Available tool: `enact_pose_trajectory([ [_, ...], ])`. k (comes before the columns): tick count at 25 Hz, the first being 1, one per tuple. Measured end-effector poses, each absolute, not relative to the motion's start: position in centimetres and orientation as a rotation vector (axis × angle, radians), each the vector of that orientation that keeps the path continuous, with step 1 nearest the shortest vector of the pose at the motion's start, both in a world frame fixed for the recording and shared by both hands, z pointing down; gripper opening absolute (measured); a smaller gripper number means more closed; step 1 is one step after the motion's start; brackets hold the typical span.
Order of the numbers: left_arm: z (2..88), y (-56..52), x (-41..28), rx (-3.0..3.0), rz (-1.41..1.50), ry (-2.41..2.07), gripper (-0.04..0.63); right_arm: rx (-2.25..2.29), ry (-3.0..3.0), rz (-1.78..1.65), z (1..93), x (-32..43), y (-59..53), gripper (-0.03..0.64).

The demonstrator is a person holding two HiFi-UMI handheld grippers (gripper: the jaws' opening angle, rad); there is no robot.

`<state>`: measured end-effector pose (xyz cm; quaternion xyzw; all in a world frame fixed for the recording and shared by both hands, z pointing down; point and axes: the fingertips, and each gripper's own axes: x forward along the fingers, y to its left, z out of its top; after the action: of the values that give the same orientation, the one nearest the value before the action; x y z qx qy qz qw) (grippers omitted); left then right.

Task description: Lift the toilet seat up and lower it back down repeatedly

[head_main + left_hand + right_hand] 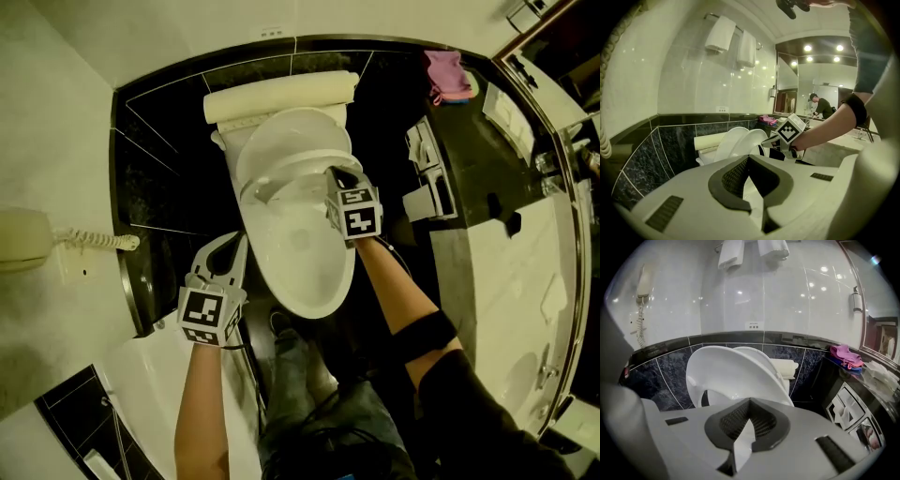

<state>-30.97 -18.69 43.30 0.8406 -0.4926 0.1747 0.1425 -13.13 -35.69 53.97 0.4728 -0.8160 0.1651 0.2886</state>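
Note:
The white toilet seat stands half raised over the bowl, tilted back toward the lid and the tank. My right gripper is at the seat's right rim, jaws shut, tips against the rim. In the right gripper view the seat's underside fills the space just ahead of the right gripper. My left gripper hangs shut and holding nothing left of the bowl, apart from it. The left gripper view looks past the left gripper to the seat and the right gripper.
Black tiled wall runs behind the toilet. A wall phone with a coiled cord hangs at the left. A dark counter at the right carries a pink cloth and trays. Towels hang above. The person's legs stand before the bowl.

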Motion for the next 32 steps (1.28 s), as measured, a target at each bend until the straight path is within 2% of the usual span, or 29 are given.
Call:
enact_pose_trajectory([
  [15, 43.7, -19.6, -33.5, 2.381, 0.480, -1.471, 0.000, 1.292, -2.140, 0.402, 53.0, -14.5, -38.9, 0.017],
  [32, 38.6, -16.5, -26.5, 2.297, 0.446, -1.574, 0.000, 1.186, -2.337, 0.424, 44.9, -10.9, -30.8, 0.017],
])
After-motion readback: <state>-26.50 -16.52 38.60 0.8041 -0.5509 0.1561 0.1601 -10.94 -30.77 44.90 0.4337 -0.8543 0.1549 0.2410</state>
